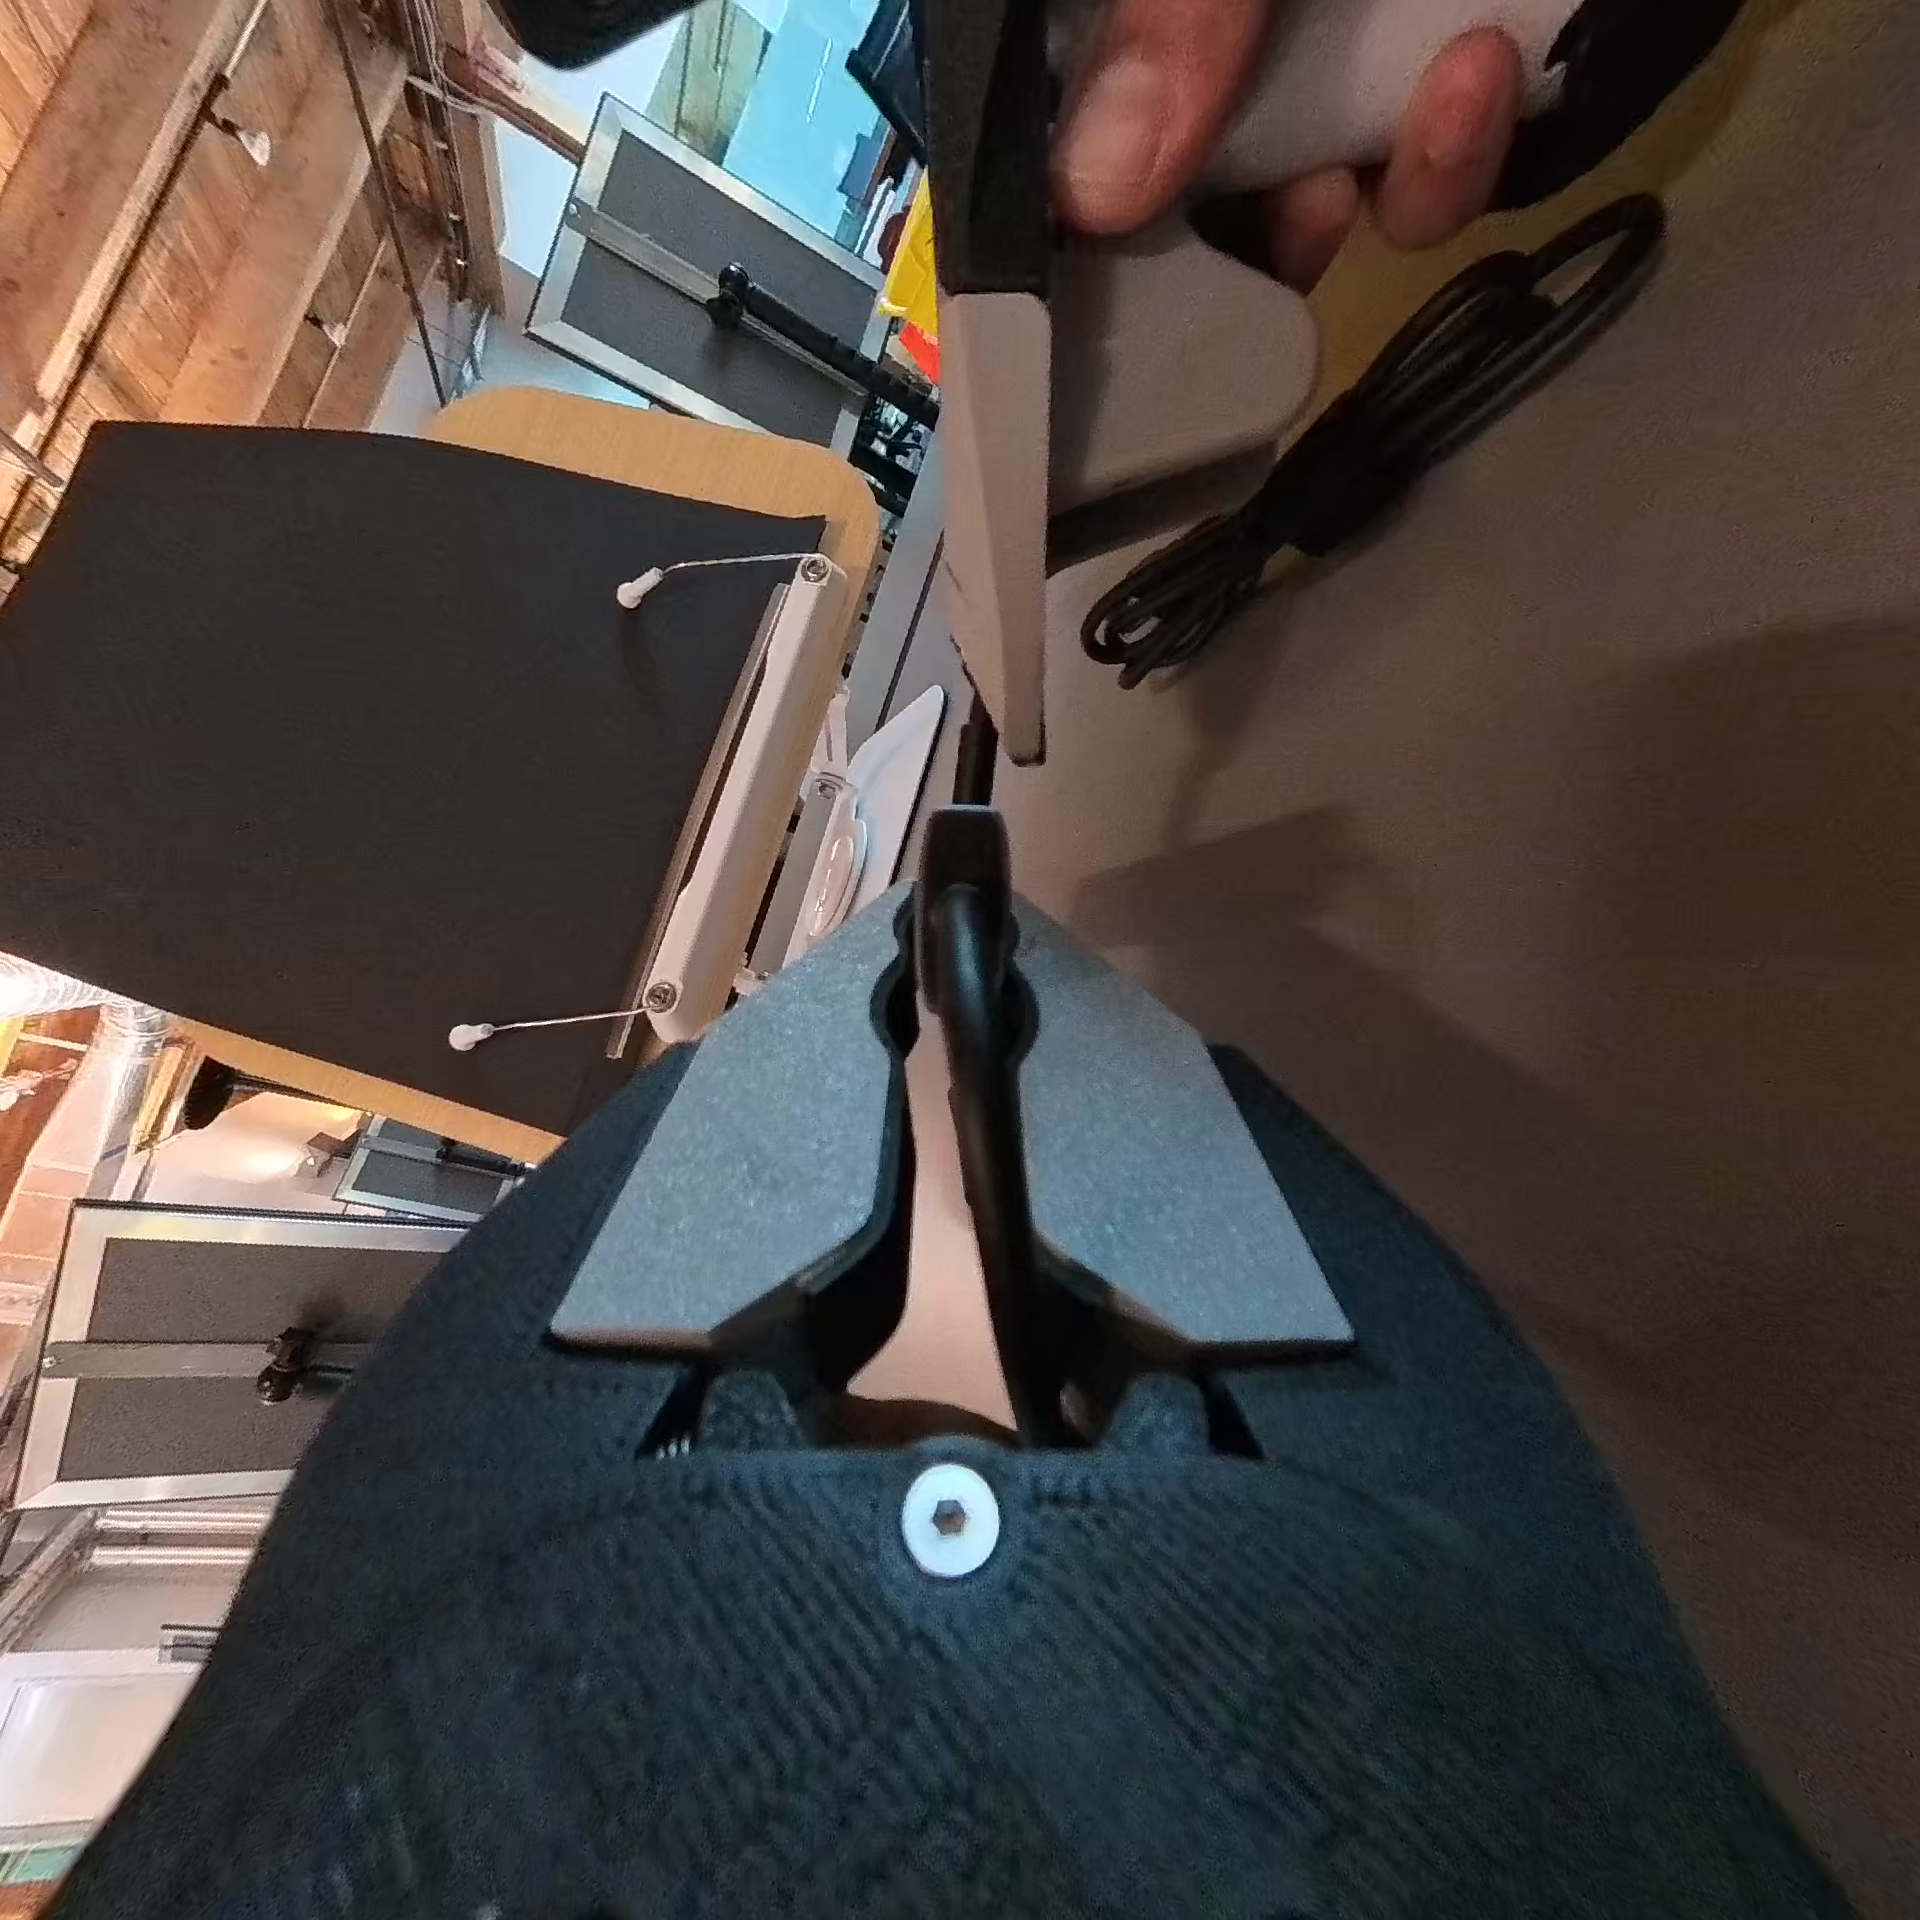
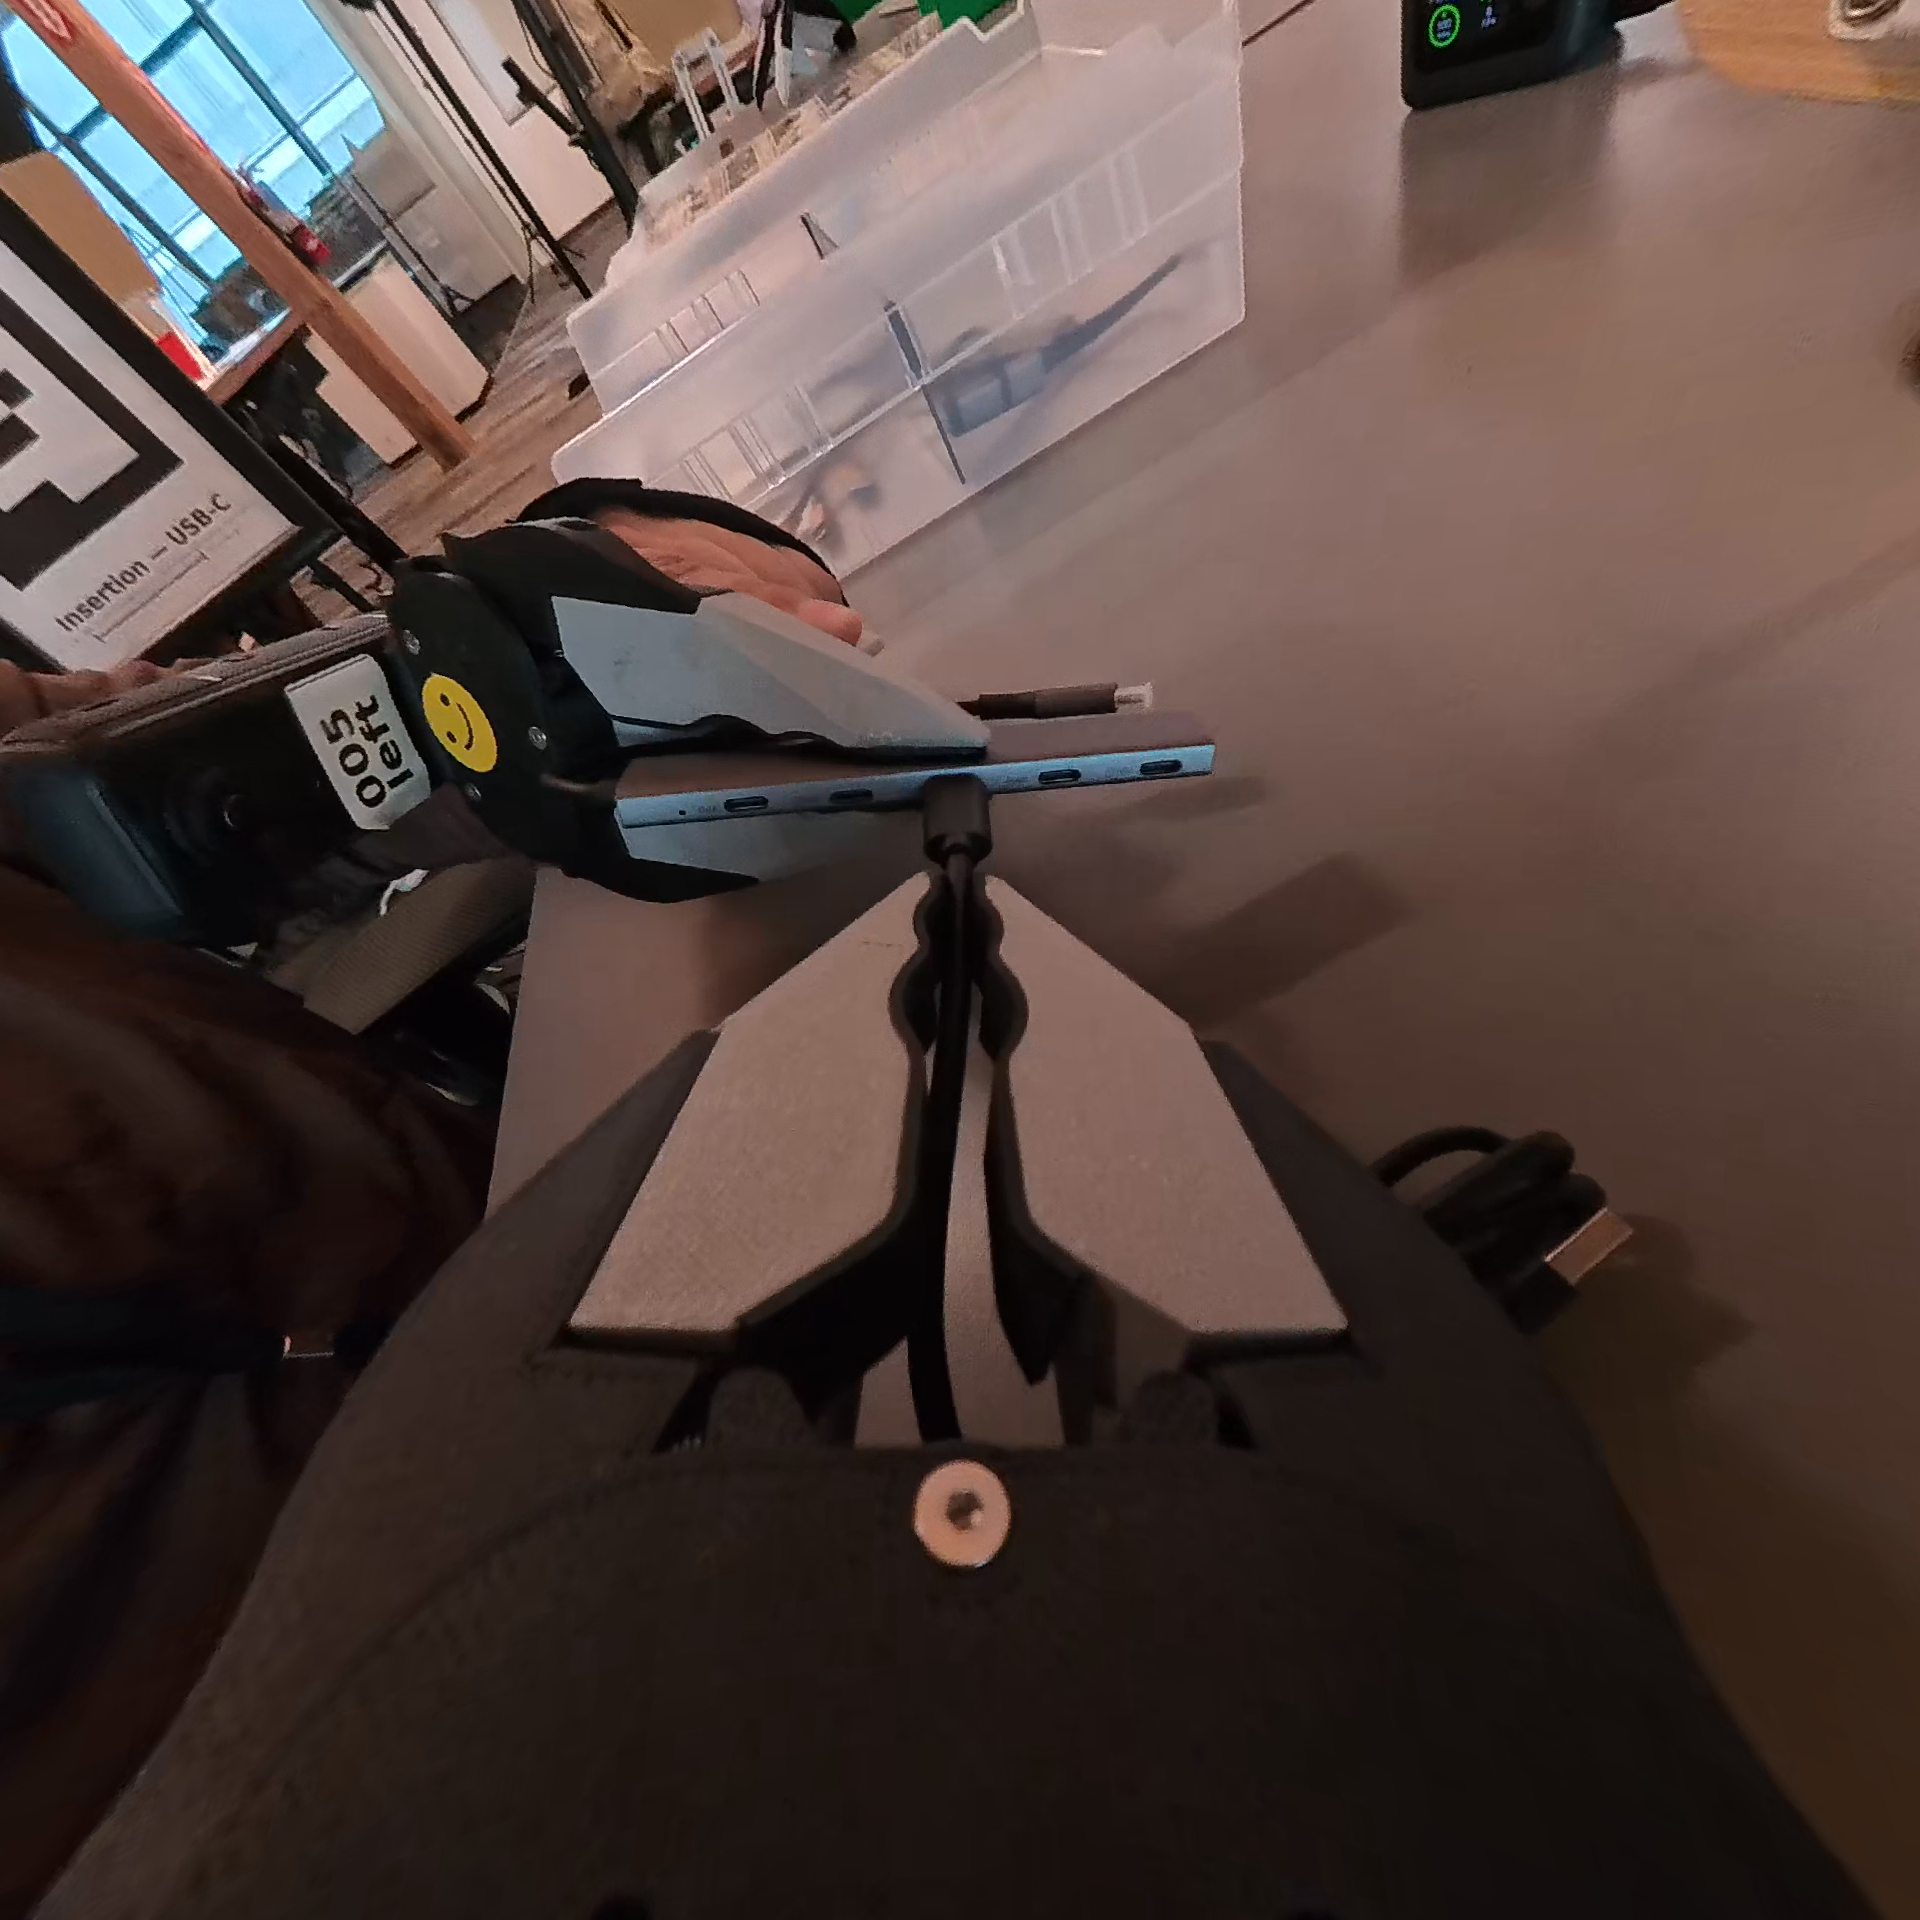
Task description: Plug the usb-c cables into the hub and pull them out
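My left gripper [image 1: 961, 925], turned on its side, is shut on a flat grey-blue hub [image 2: 1101, 767] and holds it just above the table. The hub has several ports along its front edge and shows as a dark strip [image 1: 992, 1195] between my left fingers [image 2: 790, 686]. My right gripper [image 2: 954, 904] is shut on a black USB-C cable [image 2: 940, 1143]. The cable's plug [image 2: 956, 816] sits in the hub's middle port and also shows in the left wrist view [image 1: 966, 852], under the right gripper's tip [image 1: 1023, 717].
A coiled black cable bundle [image 2: 1496, 1216] lies on the grey table [image 2: 1455, 623] to the right. Another cable end [image 2: 1049, 699] lies behind the hub. A clear plastic organiser box [image 2: 935, 312] stands farther back. The table's edge [image 2: 514, 1039] runs along the left. Only a small space, under 4 cm, lies between the two pairs of fingers.
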Available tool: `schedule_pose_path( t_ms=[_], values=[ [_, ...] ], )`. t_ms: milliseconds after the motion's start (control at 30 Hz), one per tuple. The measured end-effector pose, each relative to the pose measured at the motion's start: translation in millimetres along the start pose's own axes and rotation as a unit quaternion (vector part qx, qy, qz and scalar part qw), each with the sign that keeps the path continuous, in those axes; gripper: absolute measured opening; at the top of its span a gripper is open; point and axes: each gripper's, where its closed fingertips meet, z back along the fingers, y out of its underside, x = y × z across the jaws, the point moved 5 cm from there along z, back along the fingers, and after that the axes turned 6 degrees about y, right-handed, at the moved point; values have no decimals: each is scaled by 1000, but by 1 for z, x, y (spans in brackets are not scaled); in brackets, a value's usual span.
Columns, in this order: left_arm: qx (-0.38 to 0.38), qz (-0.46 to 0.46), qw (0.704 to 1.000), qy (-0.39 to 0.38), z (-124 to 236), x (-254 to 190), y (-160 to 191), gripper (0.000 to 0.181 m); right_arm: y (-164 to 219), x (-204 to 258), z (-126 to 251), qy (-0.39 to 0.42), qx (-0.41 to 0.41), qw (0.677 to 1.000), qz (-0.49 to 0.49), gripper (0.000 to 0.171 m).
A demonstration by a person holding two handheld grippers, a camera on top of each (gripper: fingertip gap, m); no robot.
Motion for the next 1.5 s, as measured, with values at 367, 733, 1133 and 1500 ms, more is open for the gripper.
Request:
schedule_pose_path(
  t_ms=[367, 733, 1133, 1500],
  values=[
    [0, 1, 1000, -3, 3, 0, -3, 6, 3, -1, -3, -1, 9, 1000, 6, 0],
    [-82, 25, 996, 14, 8, 7, -16, 11, -7, 2, 6, -4, -8, 1000, 28, 0],
    [-166, 76, 981, 62, 22, 13, -14, 8, -9, 14, 14, -94, -23, 995, 16, 2],
    [-149, 84, 982, 80, 17, 5, -10, 13, -6, 8, 13, -65, -4, 998, 9, 3]
  ],
)
